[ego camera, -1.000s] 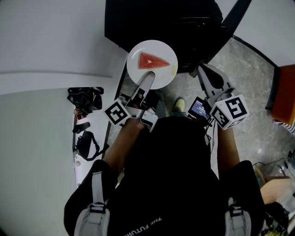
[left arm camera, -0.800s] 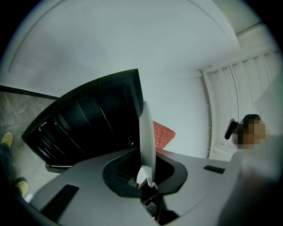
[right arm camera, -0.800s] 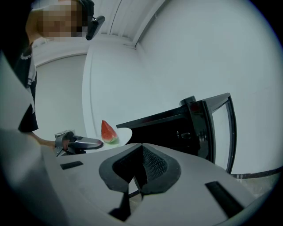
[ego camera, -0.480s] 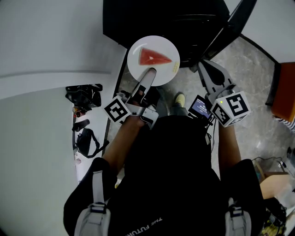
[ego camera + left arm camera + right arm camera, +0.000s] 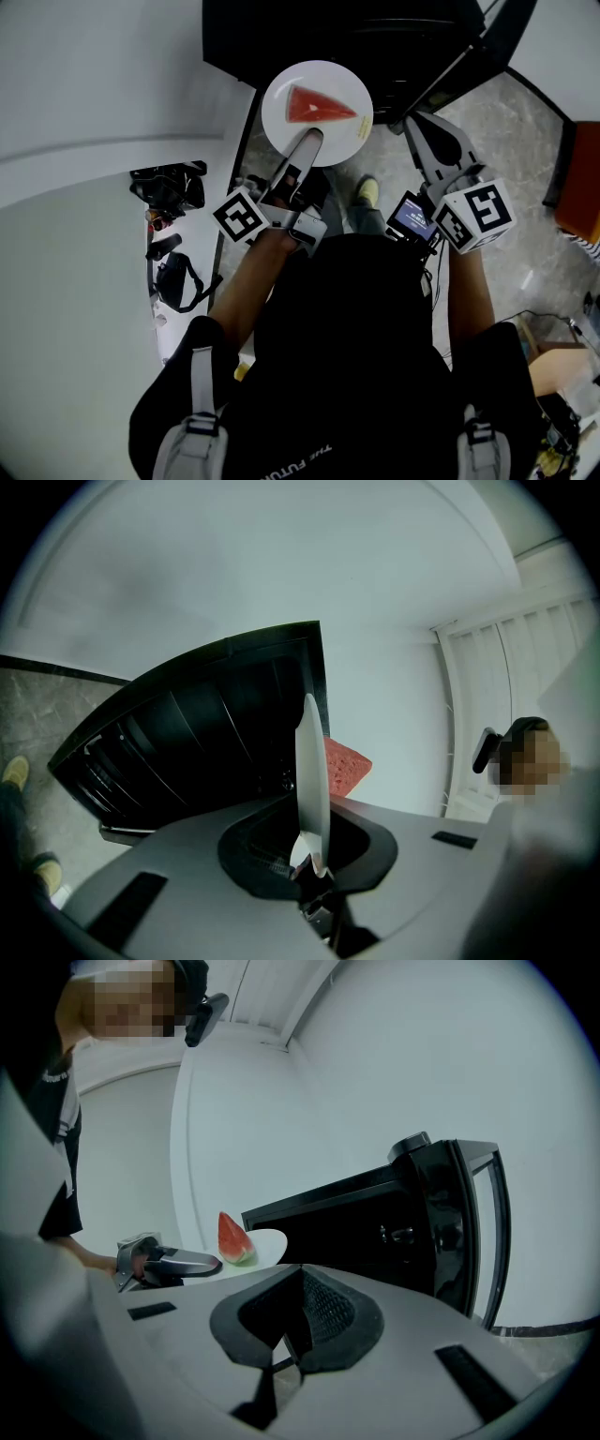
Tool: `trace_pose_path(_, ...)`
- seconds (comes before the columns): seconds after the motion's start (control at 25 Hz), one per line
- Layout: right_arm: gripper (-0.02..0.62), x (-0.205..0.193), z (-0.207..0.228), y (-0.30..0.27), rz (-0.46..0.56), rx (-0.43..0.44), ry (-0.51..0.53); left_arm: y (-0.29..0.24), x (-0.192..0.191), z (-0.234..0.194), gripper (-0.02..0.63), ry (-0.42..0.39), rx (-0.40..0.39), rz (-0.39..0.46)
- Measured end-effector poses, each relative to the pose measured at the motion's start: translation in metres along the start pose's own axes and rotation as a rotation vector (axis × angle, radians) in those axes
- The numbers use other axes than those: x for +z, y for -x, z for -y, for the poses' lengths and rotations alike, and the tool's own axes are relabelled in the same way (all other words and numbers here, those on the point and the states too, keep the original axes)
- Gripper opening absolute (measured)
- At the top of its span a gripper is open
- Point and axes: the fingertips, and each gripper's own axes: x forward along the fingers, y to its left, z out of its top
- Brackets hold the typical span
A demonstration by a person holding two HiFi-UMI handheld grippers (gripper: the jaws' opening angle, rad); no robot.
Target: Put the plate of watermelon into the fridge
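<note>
In the head view, the left gripper [image 5: 308,142] reaches forward, its fingers clenched on the near rim of a white plate [image 5: 340,134]. The plate is held in the air, just in front of the black fridge [image 5: 375,37]. A wedge of watermelon [image 5: 319,105] lies on the plate, red side up. The fridge door [image 5: 464,61] stands open to the right. The right gripper [image 5: 419,127] points toward the fridge's front, beside the plate and apart from it. To the left, a white surface [image 5: 84,281] carries some black gear [image 5: 171,190] close to its right edge.

In the left gripper view, the plate shows edge-on and upright in the picture, its rim pinched between the two fingers. The watermelon sticks out to the plate's right. The dark, open fridge fills the space behind and to the left. A person stands far off at the right edge.

In the right gripper view, the fingers are pressed together with nothing between them. Beyond them, to the left, the left gripper holds the plate level, with the watermelon upright on it, just outside the fridge's open front. The door hangs open at the right.
</note>
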Motion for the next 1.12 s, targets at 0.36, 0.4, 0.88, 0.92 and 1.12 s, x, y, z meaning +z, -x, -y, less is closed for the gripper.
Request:
trace_pose_path(0.36,0.011,-0.014,-0.007,-0.002,-0.034,-0.006,-0.009,0.002,-0.004,-0.01,0.029,0.008,-0.004,-0.027)
trace_pose_path(0.4,0.011,-0.015,-0.008,-0.002,-0.037,-0.007,-0.01,0.002,-0.005,-0.011,0.029,0.009,-0.003,-0.03)
trace_pose_path(0.88,0.011,-0.015,-0.015,0.0,-0.044,-0.007,-0.019,0.002,-0.005,-0.012,0.029,0.018,-0.005,-0.029)
trace_pose_path(0.92,0.011,-0.015,-0.015,0.0,-0.044,-0.007,-0.018,0.002,-0.005,-0.012,0.029,0.018,-0.006,-0.028)
trace_pose_path(1.12,0.011,-0.018,-0.018,0.003,-0.055,-0.007,-0.015,0.002,-0.005,-0.013,0.029,0.011,-0.012,-0.032)
